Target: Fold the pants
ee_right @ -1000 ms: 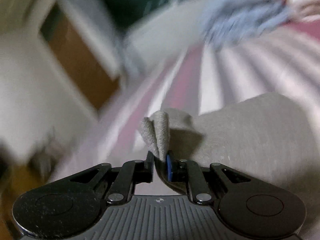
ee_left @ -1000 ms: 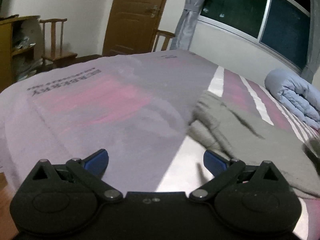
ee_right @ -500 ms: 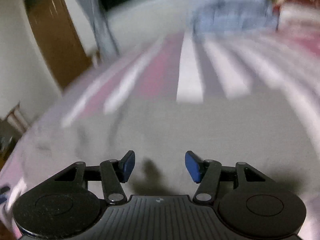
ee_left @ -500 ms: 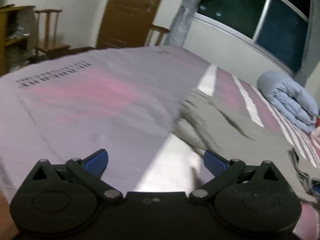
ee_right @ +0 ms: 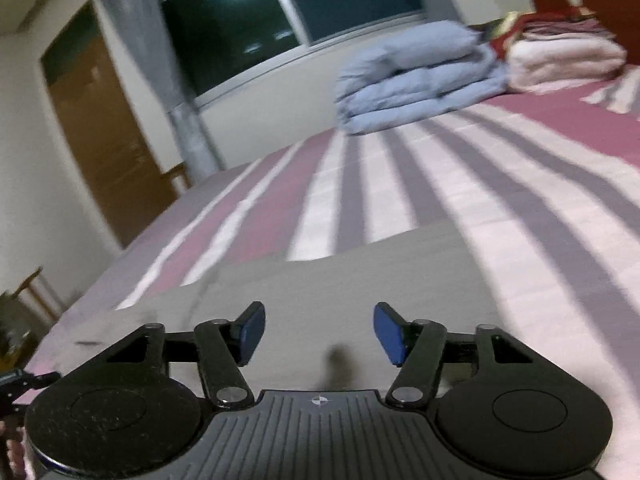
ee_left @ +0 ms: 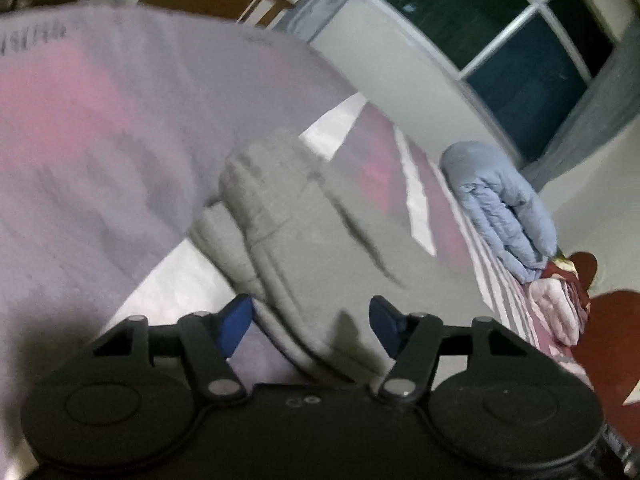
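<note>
Grey pants [ee_left: 304, 216] lie folded on the striped bed [ee_left: 100, 120], with a bunched cuff end toward the far side. My left gripper [ee_left: 310, 322] sits low over their near edge. Its jaws are closing, the grey fabric runs between the blue pads [ee_left: 236, 320], and the pads do not press on it. In the right wrist view the pants [ee_right: 360, 280] spread flat under my right gripper [ee_right: 320, 330]. Its jaws are opening and nothing is held between them.
A folded light-blue duvet [ee_right: 416, 76] lies at the far end of the bed [ee_right: 500, 184], with pink folded blankets [ee_right: 560, 60] beside it. A red-brown headboard [ee_left: 612, 340] stands at the right. A wooden door [ee_right: 100, 140] and a dark window [ee_right: 248, 8] are behind.
My right gripper has let go of the pinched fold of pants and opened above the flat fabric. My left gripper swung right over the pants' edge and its jaws narrowed.
</note>
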The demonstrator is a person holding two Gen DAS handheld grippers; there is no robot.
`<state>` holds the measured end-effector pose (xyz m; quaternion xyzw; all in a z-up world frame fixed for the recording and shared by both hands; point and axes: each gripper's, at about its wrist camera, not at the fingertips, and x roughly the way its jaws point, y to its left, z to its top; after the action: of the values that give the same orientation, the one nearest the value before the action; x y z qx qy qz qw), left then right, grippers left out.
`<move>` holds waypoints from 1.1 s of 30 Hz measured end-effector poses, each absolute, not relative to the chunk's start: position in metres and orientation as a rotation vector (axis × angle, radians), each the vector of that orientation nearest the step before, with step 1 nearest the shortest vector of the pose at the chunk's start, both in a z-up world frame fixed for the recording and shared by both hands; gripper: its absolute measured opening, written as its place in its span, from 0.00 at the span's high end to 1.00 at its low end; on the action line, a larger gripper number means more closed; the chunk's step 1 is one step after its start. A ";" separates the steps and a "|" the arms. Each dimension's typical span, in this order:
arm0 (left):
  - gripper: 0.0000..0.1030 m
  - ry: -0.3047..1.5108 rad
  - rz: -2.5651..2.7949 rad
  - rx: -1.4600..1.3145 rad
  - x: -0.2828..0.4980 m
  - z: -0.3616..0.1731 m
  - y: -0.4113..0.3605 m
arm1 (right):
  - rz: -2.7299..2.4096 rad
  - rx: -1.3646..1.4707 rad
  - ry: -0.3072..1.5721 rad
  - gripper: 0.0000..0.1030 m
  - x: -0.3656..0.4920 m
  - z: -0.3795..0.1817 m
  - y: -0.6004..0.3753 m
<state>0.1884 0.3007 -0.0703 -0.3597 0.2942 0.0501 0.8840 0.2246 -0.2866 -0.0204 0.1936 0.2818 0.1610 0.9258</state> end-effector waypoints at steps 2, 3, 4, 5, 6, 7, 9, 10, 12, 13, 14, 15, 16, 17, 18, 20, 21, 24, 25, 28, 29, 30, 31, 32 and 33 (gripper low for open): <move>0.51 0.589 0.095 -0.813 0.191 -0.082 0.308 | 0.295 0.409 0.571 0.37 0.218 -0.020 -0.307; 0.60 0.580 0.101 -0.835 0.191 -0.087 0.311 | 0.279 0.411 0.569 0.37 0.215 -0.018 -0.315; 0.64 0.569 0.108 -0.864 0.192 -0.094 0.316 | 0.268 0.413 0.569 0.37 0.210 -0.017 -0.323; 0.66 0.552 0.099 -0.891 0.192 -0.099 0.321 | 0.255 0.415 0.571 0.37 0.211 -0.019 -0.328; 0.67 0.527 0.079 -0.925 0.193 -0.106 0.327 | 0.248 0.417 0.573 0.37 0.209 -0.019 -0.332; 0.68 0.514 0.063 -0.943 0.195 -0.110 0.331 | 0.241 0.420 0.579 0.37 0.210 -0.022 -0.335; 0.69 0.497 0.028 -0.975 0.201 -0.114 0.338 | 0.232 0.431 0.585 0.37 0.201 -0.024 -0.342; 0.69 0.492 0.010 -1.004 0.205 -0.116 0.343 | 0.229 0.437 0.588 0.37 0.201 -0.026 -0.343; 0.68 0.484 -0.025 -1.085 0.213 -0.121 0.352 | 0.221 0.448 0.597 0.37 0.200 -0.030 -0.346; 0.67 0.472 -0.039 -1.115 0.215 -0.124 0.355 | 0.218 0.452 0.600 0.37 0.199 -0.031 -0.349; 0.67 0.464 -0.041 -1.125 0.216 -0.126 0.355 | 0.216 0.457 0.599 0.37 0.200 -0.031 -0.346; 0.68 0.460 -0.039 -1.111 0.217 -0.128 0.353 | 0.217 0.459 0.597 0.37 0.200 -0.031 -0.347; 0.69 0.464 -0.028 -1.074 0.217 -0.127 0.348 | 0.218 0.459 0.595 0.37 0.200 -0.030 -0.349; 0.75 0.477 -0.009 -1.034 0.218 -0.125 0.343 | 0.218 0.458 0.591 0.37 0.200 -0.030 -0.349; 0.77 0.482 0.012 -1.006 0.217 -0.123 0.340 | 0.216 0.465 0.586 0.37 0.200 -0.029 -0.351; 0.79 0.460 0.037 -0.967 0.208 -0.114 0.332 | 0.208 0.496 0.581 0.37 0.200 -0.028 -0.357; 0.79 0.434 0.040 -0.928 0.203 -0.107 0.326 | 0.202 0.512 0.575 0.37 0.200 -0.026 -0.361; 0.80 0.389 0.032 -0.834 0.194 -0.086 0.306 | 0.197 0.525 0.564 0.37 0.200 -0.020 -0.374; 0.80 0.372 0.019 -0.819 0.193 -0.078 0.301 | 0.195 0.525 0.566 0.37 0.201 -0.019 -0.379; 0.80 0.344 -0.018 -0.733 0.198 -0.047 0.277 | 0.166 0.510 0.601 0.36 0.208 -0.017 -0.394; 0.80 0.341 -0.033 -0.703 0.199 -0.036 0.265 | 0.151 0.490 0.619 0.36 0.212 -0.017 -0.399; 0.80 0.346 -0.047 -0.663 0.203 -0.024 0.251 | 0.139 0.476 0.635 0.36 0.215 -0.018 -0.403; 0.80 0.354 -0.064 -0.629 0.207 -0.015 0.238 | 0.132 0.472 0.646 0.36 0.218 -0.020 -0.408; 0.80 0.365 -0.085 -0.592 0.211 -0.007 0.224 | 0.129 0.477 0.655 0.36 0.220 -0.021 -0.414; 0.80 0.376 -0.105 -0.546 0.217 0.000 0.205 | 0.126 0.477 0.660 0.36 0.222 -0.022 -0.419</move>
<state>0.2167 0.2053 0.0000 -0.2681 0.1846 -0.0515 0.9441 0.2217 -0.4189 -0.0221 0.2320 0.3209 0.0614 0.9162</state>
